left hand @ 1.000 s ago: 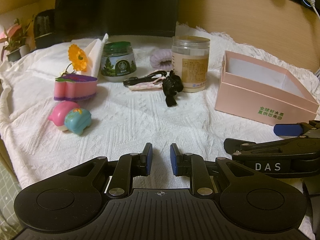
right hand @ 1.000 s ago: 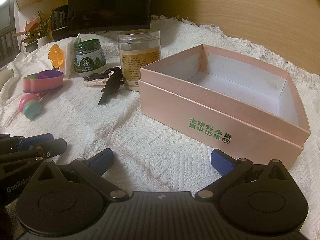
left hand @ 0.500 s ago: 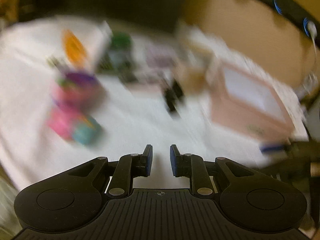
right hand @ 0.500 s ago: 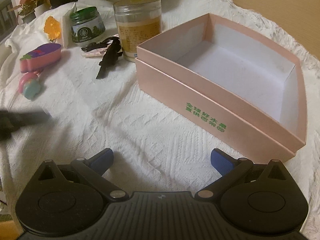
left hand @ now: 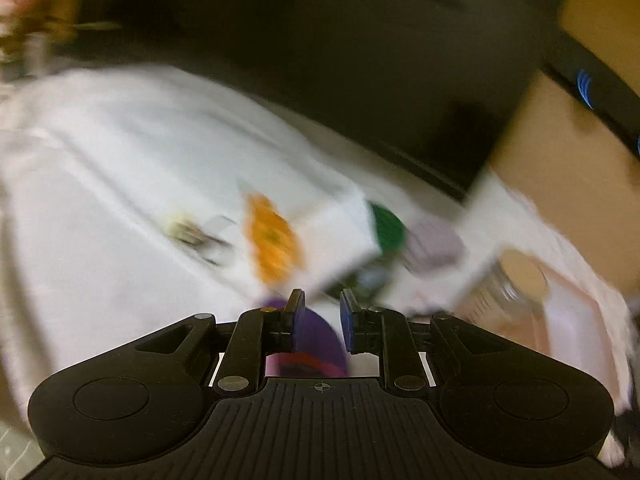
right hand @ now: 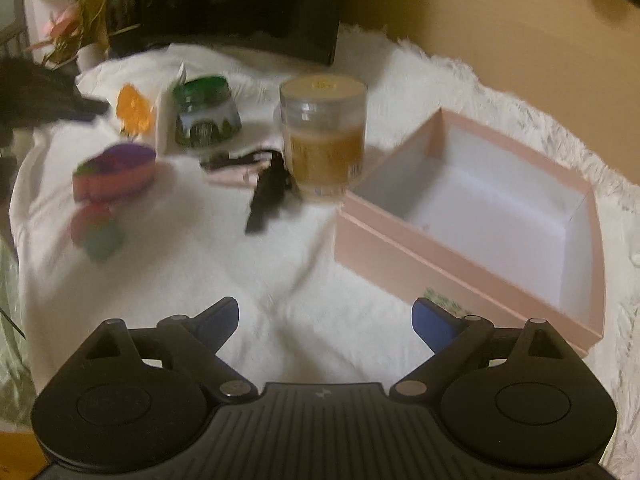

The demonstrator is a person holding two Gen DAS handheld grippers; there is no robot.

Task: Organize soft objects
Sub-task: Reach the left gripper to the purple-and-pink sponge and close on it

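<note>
The left wrist view is blurred by motion. My left gripper (left hand: 321,312) has a narrow gap between its fingers and holds nothing; it hangs over the purple-and-pink soft toy (left hand: 316,344), which also shows in the right wrist view (right hand: 116,174). A pink and teal soft toy (right hand: 96,232) lies in front of it. An orange flower (left hand: 272,240) and a lilac scrunchie (left hand: 434,246) lie further back. My right gripper (right hand: 323,320) is wide open and empty above the white cloth, left of the empty pink box (right hand: 480,216). The left gripper shows as a dark blur at far left in the right wrist view (right hand: 36,96).
A green-lidded jar (right hand: 206,112) and a clear tan jar (right hand: 324,140) stand mid-table, with a black hair clip (right hand: 270,192) and a pink bow (right hand: 236,172) beside them. A dark monitor (right hand: 240,0) and potted plant (right hand: 64,36) stand at the back.
My left gripper has swung fast forward and left, from the table's front to above the purple toy. My right gripper has risen and tilted toward the table's middle; its jaws stayed wide open.
</note>
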